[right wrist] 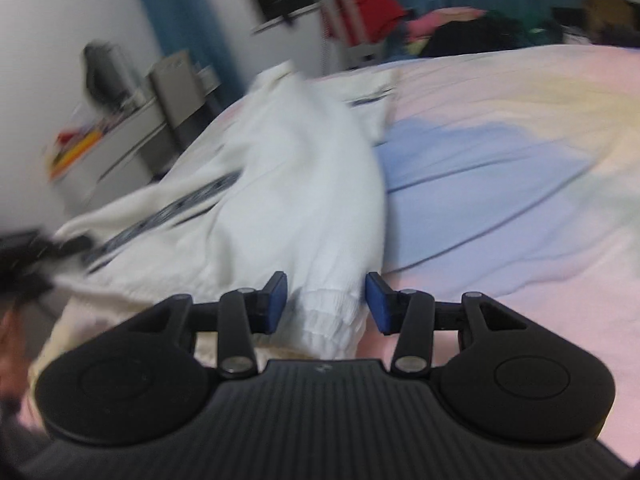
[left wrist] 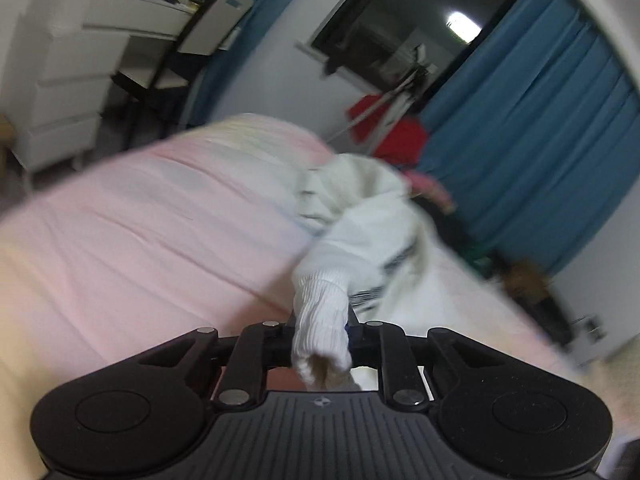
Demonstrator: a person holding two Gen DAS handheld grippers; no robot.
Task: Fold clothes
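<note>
A white sweater (left wrist: 360,204) with dark stripes lies bunched on the bed, blurred by motion. One sleeve runs toward me and its ribbed cuff (left wrist: 320,320) sits between the fingers of my left gripper (left wrist: 322,330), which is shut on it. In the right wrist view the sweater's body (right wrist: 288,168) spreads out ahead, and its other ribbed cuff (right wrist: 328,316) sits between the blue pads (right wrist: 276,300) of my right gripper (right wrist: 327,304), held at its sides. A dark blurred shape (right wrist: 28,260) shows at the far end of the other sleeve.
The bed sheet (left wrist: 140,220) is pink, with blue and pale yellow patches (right wrist: 480,168). A white desk with drawers (left wrist: 68,80) and a chair (left wrist: 192,48) stand beyond the bed. Blue curtains (left wrist: 540,140), a dark window (left wrist: 408,28), red cloth (left wrist: 396,132) and piled clothes (right wrist: 460,28) lie behind.
</note>
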